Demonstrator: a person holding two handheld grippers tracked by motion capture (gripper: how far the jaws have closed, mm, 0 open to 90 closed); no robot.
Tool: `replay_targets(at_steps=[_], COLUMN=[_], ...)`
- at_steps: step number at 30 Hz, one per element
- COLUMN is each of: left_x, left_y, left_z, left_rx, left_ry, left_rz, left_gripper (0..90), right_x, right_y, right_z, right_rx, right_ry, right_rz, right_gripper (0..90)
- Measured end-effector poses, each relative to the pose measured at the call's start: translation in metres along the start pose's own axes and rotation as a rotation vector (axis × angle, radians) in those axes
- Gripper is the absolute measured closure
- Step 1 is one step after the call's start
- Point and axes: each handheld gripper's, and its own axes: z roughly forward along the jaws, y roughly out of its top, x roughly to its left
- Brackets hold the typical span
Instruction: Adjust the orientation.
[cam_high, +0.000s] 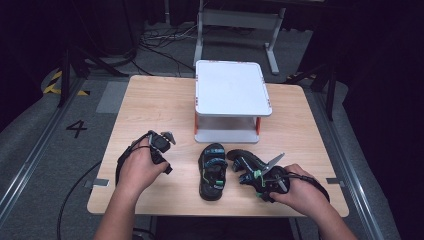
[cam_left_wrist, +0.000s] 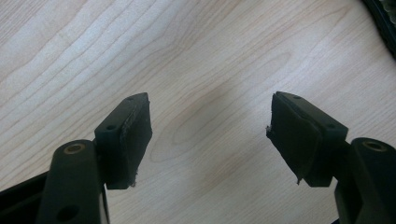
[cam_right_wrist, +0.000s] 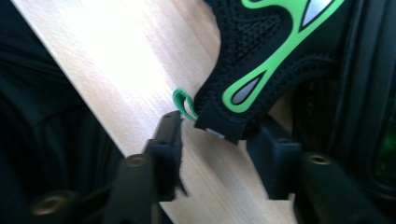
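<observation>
Right sandal: black mesh upper with bright green and silver trim, lying near the front edge of the table, just beside the left sandal. Its long axis runs obliquely, one end toward the table's middle, the other toward the right gripper at the front right. In the right gripper view the heel strap with its small green pull loop sits between the two black jaws, which stand at a middling gap; whether the pads press on the strap cannot be told.

Left sandal: black with blue-green trim, long axis roughly front to back, parallel to the table's side edges.

Left gripper: held over bare wood at the left of the sandals, jaws wide apart with nothing between them; the left gripper view shows worn, frayed black pads above the grain.

Surface: a pale wood-grain tabletop with rounded corners. At its far middle stands a white two-tier rack with orange-red posts.

Room: grey floor, a painted numeral 4, cables, and a grey metal frame behind; the surroundings are dark.
</observation>
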Motion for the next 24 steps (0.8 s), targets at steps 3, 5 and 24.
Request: replay_targets(at_steps=[3, 5, 24], left_x=[-0.001, -0.001, -0.001], left_y=[0.0, 0.0, -0.001], left_z=[-0.001, -0.001, -0.003], left_rx=[-0.006, -0.008, -0.018], left_ry=[-0.002, -0.003, -0.004], left_rz=[-0.004, 0.0, -0.005], left_gripper=[30.5, 30.7, 31.1], right_x=[-0.001, -0.001, -0.027], right_y=[0.0, 0.0, -0.013], right_z=[-0.001, -0.002, -0.047], right_rx=[0.005, 0.002, -0.335], right_ry=[-0.001, 0.005, 0.079], right_rz=[0.0, 0.0, 0.219], right_gripper=[69.7, 71.6, 73.4])
